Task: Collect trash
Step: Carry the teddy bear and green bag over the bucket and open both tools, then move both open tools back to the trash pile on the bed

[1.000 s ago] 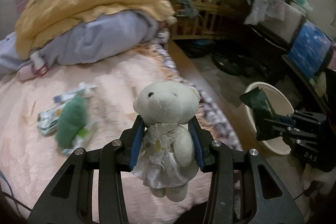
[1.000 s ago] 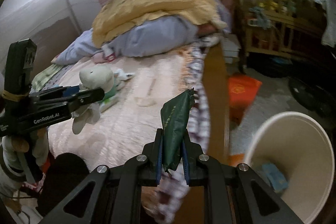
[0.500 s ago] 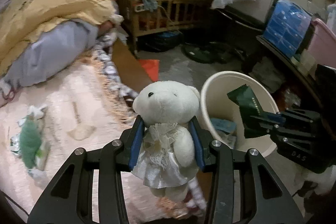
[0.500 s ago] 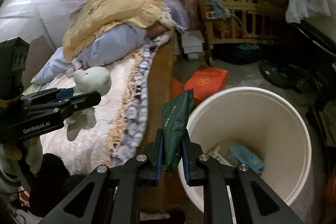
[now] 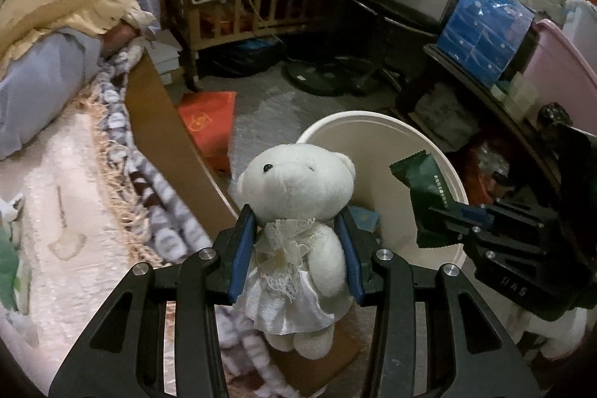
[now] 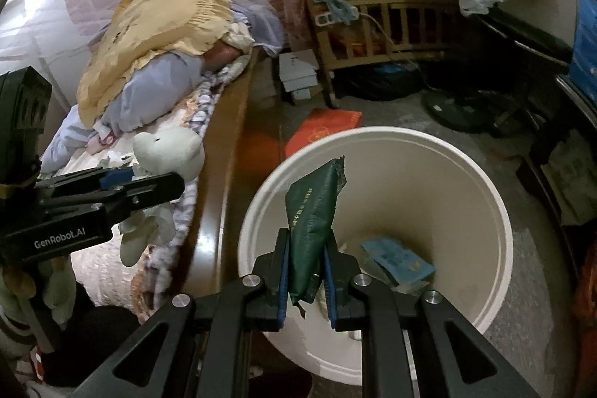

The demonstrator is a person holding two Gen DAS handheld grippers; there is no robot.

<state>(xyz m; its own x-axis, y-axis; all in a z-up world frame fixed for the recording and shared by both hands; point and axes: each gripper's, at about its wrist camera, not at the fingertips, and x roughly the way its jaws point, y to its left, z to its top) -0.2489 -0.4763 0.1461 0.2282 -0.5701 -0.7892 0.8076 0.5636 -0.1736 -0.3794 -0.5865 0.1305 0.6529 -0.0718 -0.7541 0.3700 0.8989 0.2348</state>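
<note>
Both grippers are tilting downward side by side, the left gripper clamping wide, the right gripper pinching narrow.

Left gripper body: two black angular arms with cut-out windows are seen, each fitted with round silver screw heads.
Left gripper pads: blue liners are set on the inner faces of the black fingers.
Left gripper marking: white lettering "GenRobot.AI" is printed on the black side plate in the right wrist view.
Left gripper rear: a tall black block is mounted behind the side plate.
Right gripper body: the same black arms and silver screws are shown.
Right gripper pads: blue liners are fitted.
Right gripper marking: raised letters reading "DAS" are moulded on its black housing.
</note>
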